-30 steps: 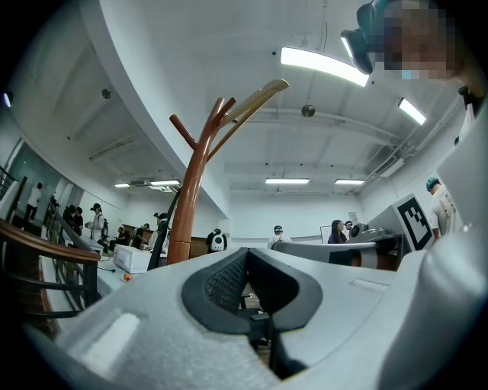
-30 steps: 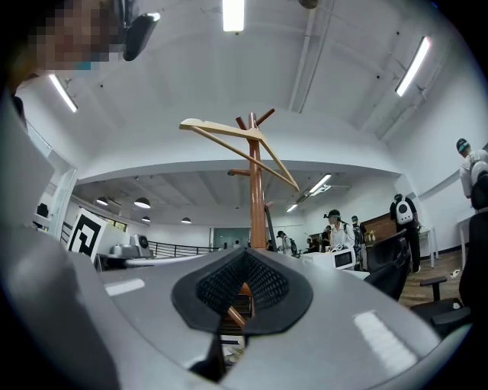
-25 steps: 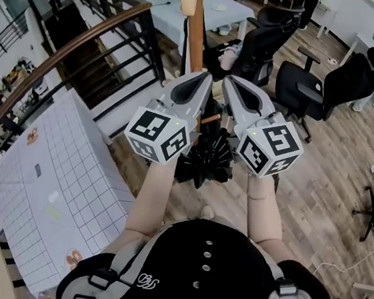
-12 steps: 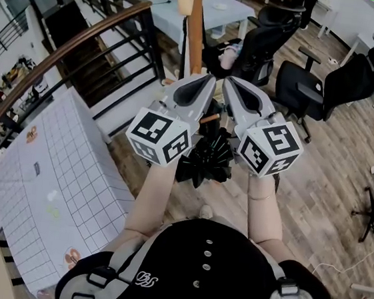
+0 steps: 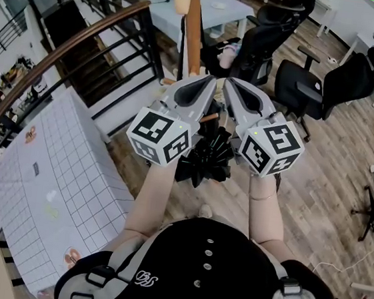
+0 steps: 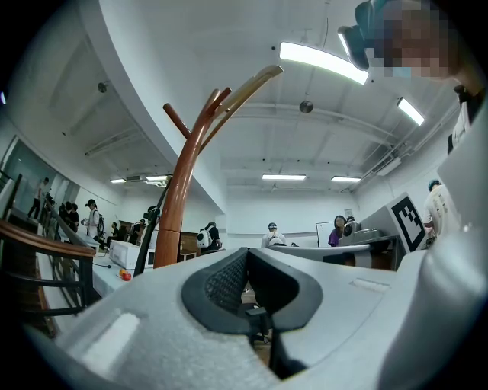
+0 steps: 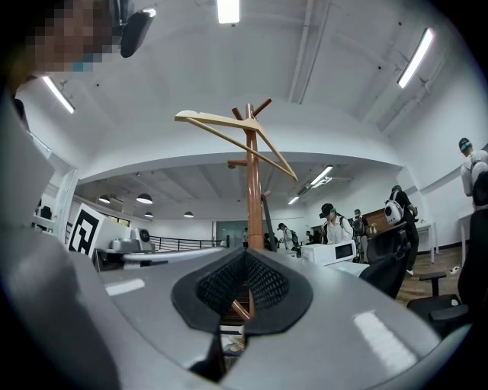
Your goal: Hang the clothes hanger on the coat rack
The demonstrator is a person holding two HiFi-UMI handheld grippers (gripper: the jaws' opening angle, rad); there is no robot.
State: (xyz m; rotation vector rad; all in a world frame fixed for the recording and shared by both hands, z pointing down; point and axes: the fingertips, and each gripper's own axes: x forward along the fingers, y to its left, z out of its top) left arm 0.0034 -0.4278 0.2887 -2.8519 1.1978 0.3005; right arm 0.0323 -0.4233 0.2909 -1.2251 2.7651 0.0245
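Rack (image 7: 254, 199): an upright pole with pegs at its top, straight ahead of both grippers. I judge I'm squared up to it so that both cameras can see the pegs.
Hanger (image 7: 212, 119): hooked over the rack's top, arms spread to either side of the pole and a little tilted. To my eye the hanging is done.
Left gripper (image 5: 207, 81): roughly level, aimed at the rack's pole below the pegs, jaws pressed together with nothing in them.
Right gripper (image 5: 228, 83): just beside the left with the same aim, jaws together and empty.
Fingers (image 7: 268, 283): well below the hanger and apart from it. I read this closed, empty hold as a rest pose, since the rack alone carries the hanger.
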